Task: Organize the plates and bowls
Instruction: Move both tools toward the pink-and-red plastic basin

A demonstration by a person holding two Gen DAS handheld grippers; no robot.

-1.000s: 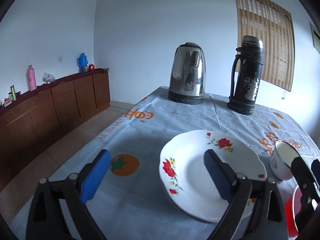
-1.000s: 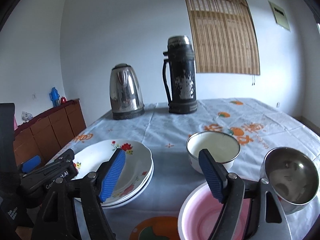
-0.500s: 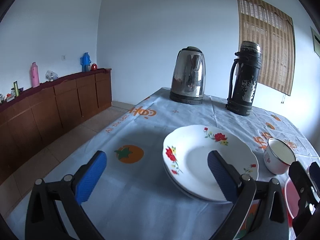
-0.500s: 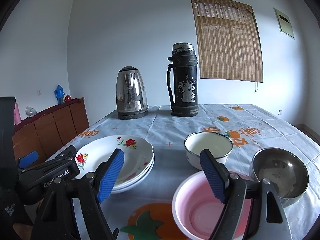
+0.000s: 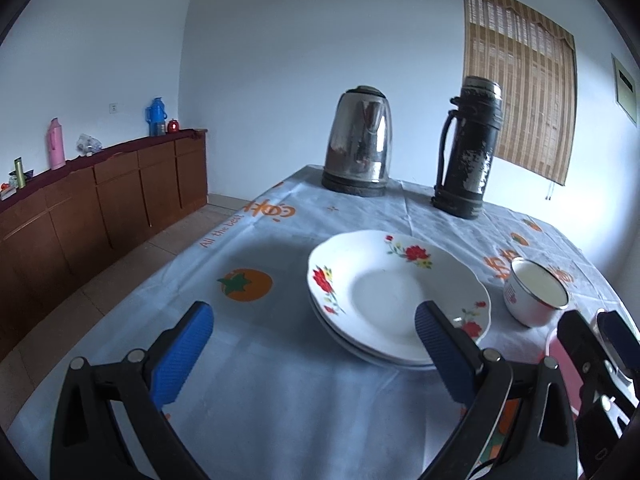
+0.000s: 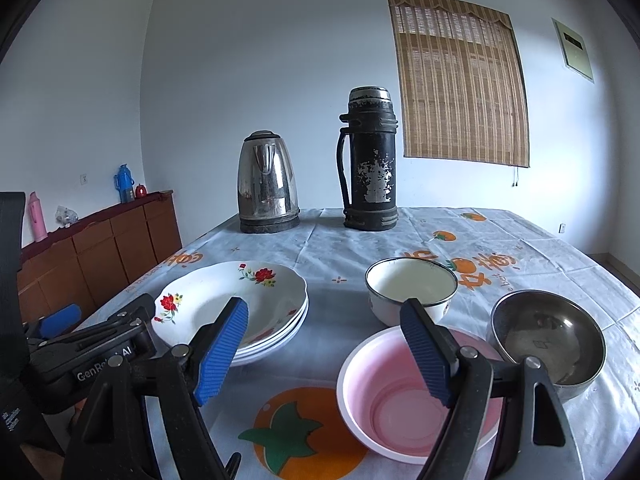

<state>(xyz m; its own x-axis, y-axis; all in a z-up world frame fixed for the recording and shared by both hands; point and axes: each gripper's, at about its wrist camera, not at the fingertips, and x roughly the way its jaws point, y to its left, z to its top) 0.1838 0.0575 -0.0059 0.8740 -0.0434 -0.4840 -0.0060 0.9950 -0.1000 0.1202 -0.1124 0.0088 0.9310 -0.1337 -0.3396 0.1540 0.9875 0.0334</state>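
Note:
A stack of white floral plates [image 5: 394, 294] [image 6: 236, 304] lies on the table. A white enamel bowl [image 6: 412, 290] [image 5: 534, 294] stands to its right. A pink bowl [image 6: 400, 396] sits at the front, and a steel bowl [image 6: 550, 334] is at its right. My left gripper [image 5: 312, 344] is open and empty, held above the table just in front of the plates. My right gripper [image 6: 324, 344] is open and empty, above the gap between the plates and the pink bowl.
A steel kettle [image 6: 267, 188] and a black flask [image 6: 370, 160] stand at the far end of the table [image 6: 520, 240]. A brown sideboard [image 5: 100, 200] with bottles runs along the left wall. The table's left edge drops to the tiled floor [image 5: 120, 272].
Both grippers have drawn back and risen a little from the dishes, so the plates and bowls look farther off. The plate stack stays where it lay; both grippers stay open.

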